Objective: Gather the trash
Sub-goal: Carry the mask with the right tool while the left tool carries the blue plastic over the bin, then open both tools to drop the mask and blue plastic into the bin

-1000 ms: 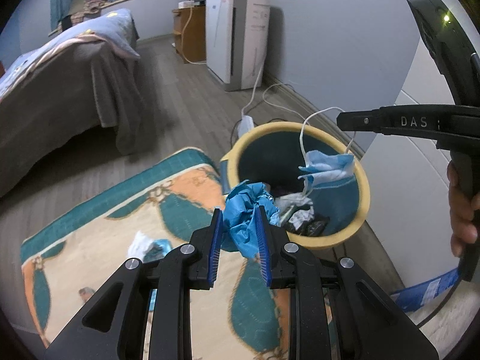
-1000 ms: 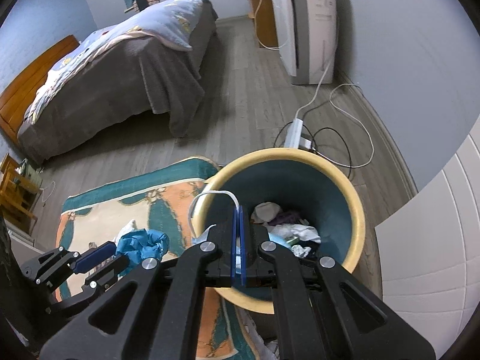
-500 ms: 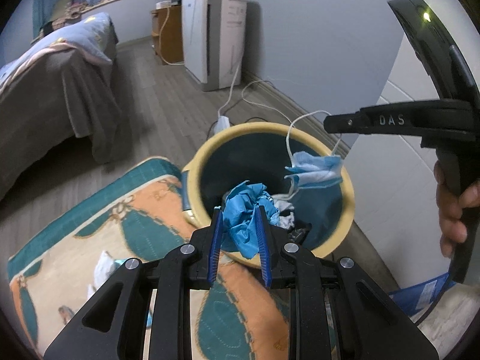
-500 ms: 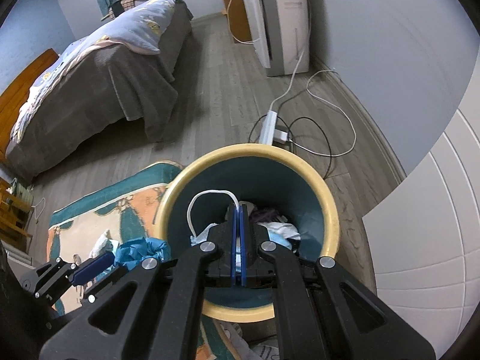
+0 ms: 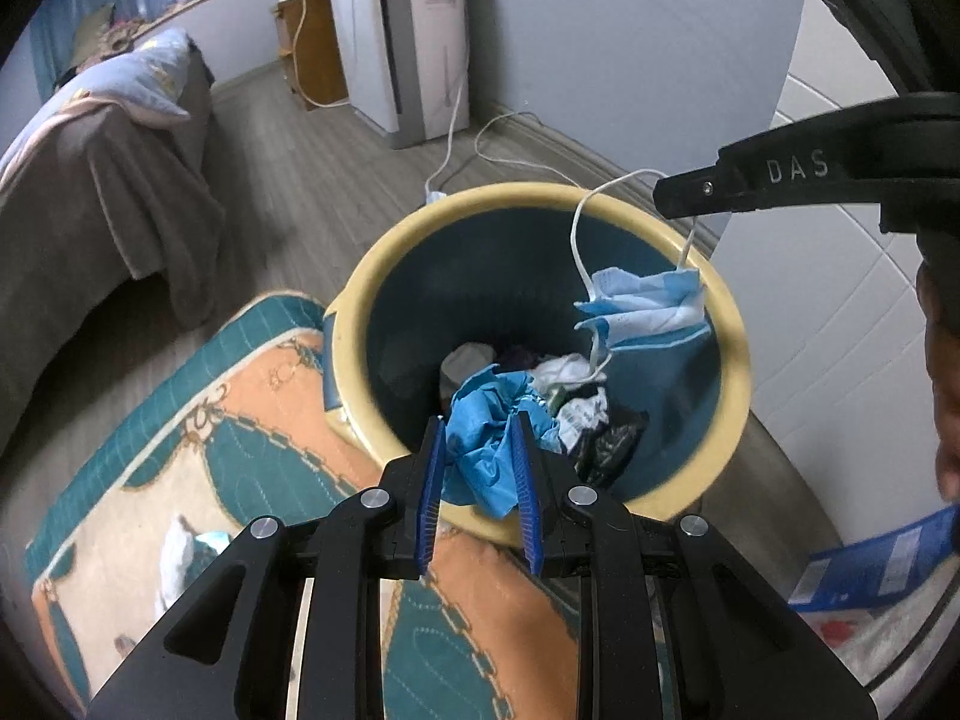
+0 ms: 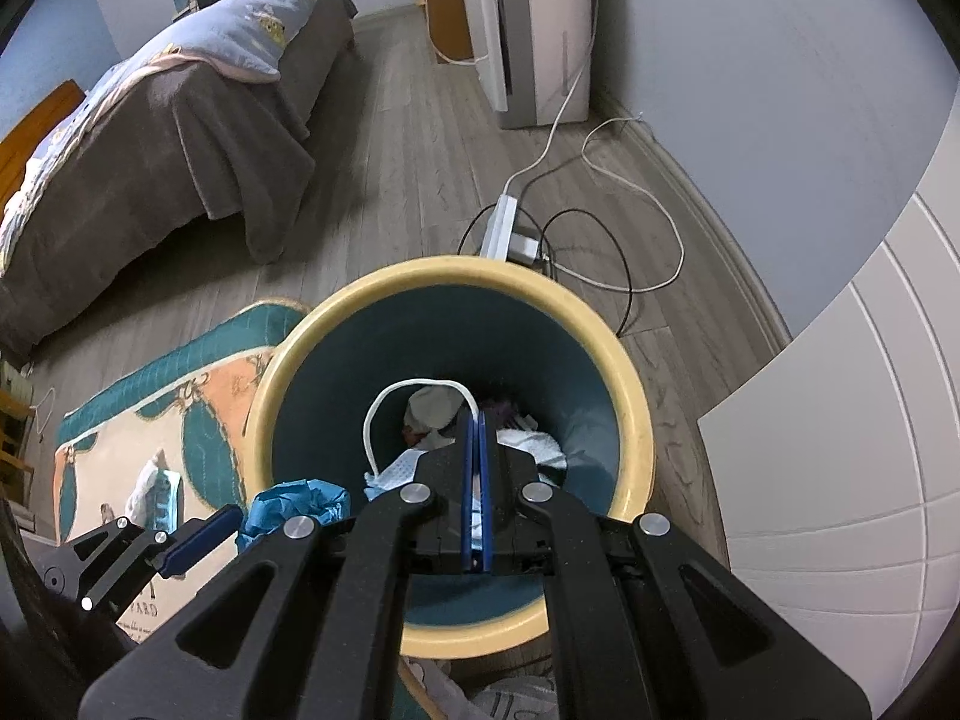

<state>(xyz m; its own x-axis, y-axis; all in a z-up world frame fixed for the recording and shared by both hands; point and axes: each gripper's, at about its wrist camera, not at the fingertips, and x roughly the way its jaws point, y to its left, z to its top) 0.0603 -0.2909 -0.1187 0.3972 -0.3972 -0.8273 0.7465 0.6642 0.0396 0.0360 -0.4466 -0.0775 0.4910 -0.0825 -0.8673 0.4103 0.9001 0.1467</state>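
A teal trash bin with a yellow rim (image 5: 540, 192) stands on the floor, with several scraps inside. My left gripper (image 5: 478, 420) is shut on a crumpled blue wad (image 5: 480, 438), held over the bin's near edge. My right gripper (image 5: 665, 198) hangs over the far right rim, shut on the ear loop of a blue face mask (image 5: 648, 306) that dangles inside the opening. In the right wrist view the right gripper (image 6: 477, 415) points down into the bin (image 6: 456, 267). Its white loop (image 6: 384, 402) curls to the left, and the left gripper (image 6: 240, 525) with the wad (image 6: 300, 501) is at lower left.
A teal and orange rug (image 5: 240, 396) lies left of the bin with a white and blue scrap (image 5: 180, 546) on it. A bed (image 6: 150, 120) stands at the left. Behind the bin are a power strip with cables (image 6: 501, 228) and a white appliance (image 6: 534, 30). White panels (image 6: 840, 450) stand at the right.
Both grippers have come closer to the bin and lower over its opening. The bin now fills more of each view. Each grip is unchanged.
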